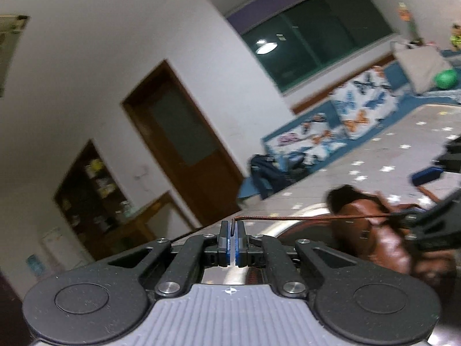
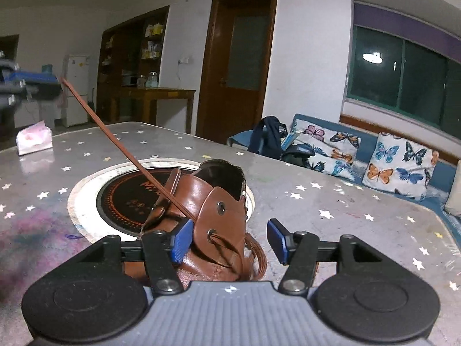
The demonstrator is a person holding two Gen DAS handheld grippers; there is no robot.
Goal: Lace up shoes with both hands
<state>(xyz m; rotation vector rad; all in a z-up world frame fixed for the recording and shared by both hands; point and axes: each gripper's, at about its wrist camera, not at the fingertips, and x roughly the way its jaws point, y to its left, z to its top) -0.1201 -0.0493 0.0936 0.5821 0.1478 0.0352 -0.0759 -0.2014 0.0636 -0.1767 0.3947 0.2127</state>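
I've got the surface [image 2: 331, 178] stretched out ahead of my right gripper [image 2: 227, 240], and the shoe [image 2: 201, 201] sits right at that gripper's nose, partly over the round inset in the surface. The right gripper is about half open and grips nothing: the shoe's eyelet flap lies between its pads, nearer the left one, and I can't tell whether that pad touches the leather. Loose lace [image 2: 242, 255] is bunched just below the lower eyelet [image 2: 212, 233], close in front of this gripper. Up and off to its left, my left gripper [image 2: 43, 79] is clamped shut on the long lace [image 2: 121, 144], which runs taut down to the shoe's throat. From the left wrist, the lace end sticks out between its closed pads [image 1: 232, 238] and the line leads away right to the shoe [image 1: 371, 230].

My read: I'm drawing the slack through. To do it well, I'd keep the pull in line with the eyelet, steady not jerky, and use the right gripper to brace the flap so the shoe doesn't slide or tip.
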